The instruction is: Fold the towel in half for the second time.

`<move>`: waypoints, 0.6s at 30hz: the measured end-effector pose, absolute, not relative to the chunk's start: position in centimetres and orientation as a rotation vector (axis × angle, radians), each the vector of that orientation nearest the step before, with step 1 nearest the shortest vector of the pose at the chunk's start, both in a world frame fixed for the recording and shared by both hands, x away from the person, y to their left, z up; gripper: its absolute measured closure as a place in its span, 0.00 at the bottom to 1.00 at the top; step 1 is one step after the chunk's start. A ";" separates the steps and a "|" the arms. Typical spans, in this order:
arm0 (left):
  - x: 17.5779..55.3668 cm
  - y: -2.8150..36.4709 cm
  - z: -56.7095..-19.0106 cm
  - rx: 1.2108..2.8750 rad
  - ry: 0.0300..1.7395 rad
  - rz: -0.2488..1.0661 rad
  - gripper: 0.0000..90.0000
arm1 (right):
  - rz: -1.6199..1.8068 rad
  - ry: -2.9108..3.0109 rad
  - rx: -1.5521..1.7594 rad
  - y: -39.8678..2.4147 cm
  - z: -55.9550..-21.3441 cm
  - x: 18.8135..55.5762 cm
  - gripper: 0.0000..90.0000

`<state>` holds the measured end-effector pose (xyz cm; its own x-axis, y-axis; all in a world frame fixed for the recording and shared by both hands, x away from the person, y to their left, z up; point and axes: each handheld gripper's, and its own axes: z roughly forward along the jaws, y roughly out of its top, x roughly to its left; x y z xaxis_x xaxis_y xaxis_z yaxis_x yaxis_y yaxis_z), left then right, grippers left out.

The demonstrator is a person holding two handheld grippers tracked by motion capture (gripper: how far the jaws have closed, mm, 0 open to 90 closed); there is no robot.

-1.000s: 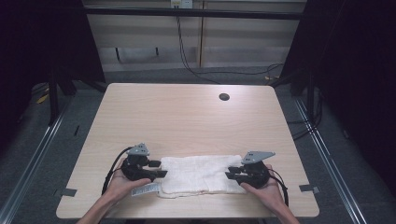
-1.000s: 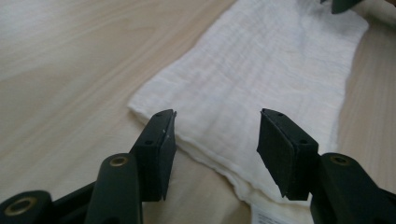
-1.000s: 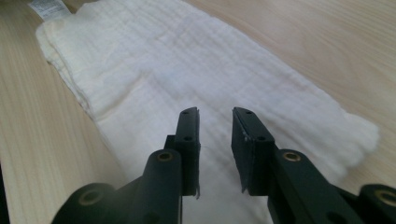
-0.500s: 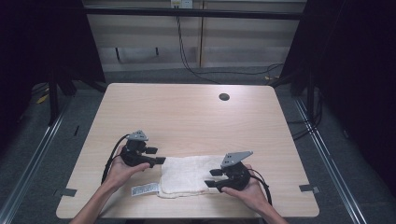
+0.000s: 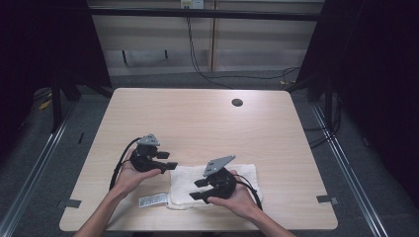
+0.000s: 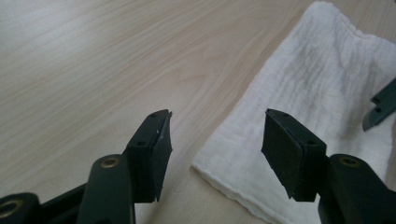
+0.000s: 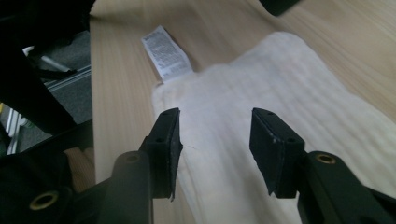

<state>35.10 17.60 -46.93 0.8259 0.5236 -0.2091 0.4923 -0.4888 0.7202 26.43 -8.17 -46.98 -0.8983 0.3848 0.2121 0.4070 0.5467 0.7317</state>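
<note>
A white folded towel lies near the front edge of the wooden table, and its printed label sticks out at its front left corner. My left gripper hovers at the towel's left end. Its jaws are open and have just been closing a little, with nothing between them. In the left gripper view the towel has its corner just beyond my left gripper. My right gripper is over the middle of the towel, pointing left, open after narrowing slightly. The right gripper view has towel and label beyond my right gripper.
A dark round grommet hole sits near the table's far edge. Bare wood spreads behind and beside the towel. Cables trail from both grippers toward the front edge. Metal floor rails run along both sides of the table.
My right gripper has moved left from the towel's right end to over its middle, and its jaws stand wider. My left gripper has shifted slightly away from the front edge.
</note>
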 end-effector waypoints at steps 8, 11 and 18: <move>35.7 18.1 -47.8 2.165 0.787 0.031 0.46 | -1.248 -2.757 -0.602 -4.5 -47.7 26.8 0.62; 35.6 17.9 -48.1 2.174 0.790 0.025 0.46 | -1.241 -2.750 -0.585 -3.6 -48.2 26.9 0.68; 35.6 17.6 -48.5 2.212 0.776 0.020 0.45 | -1.216 -2.751 -0.537 -2.0 -49.4 26.4 0.68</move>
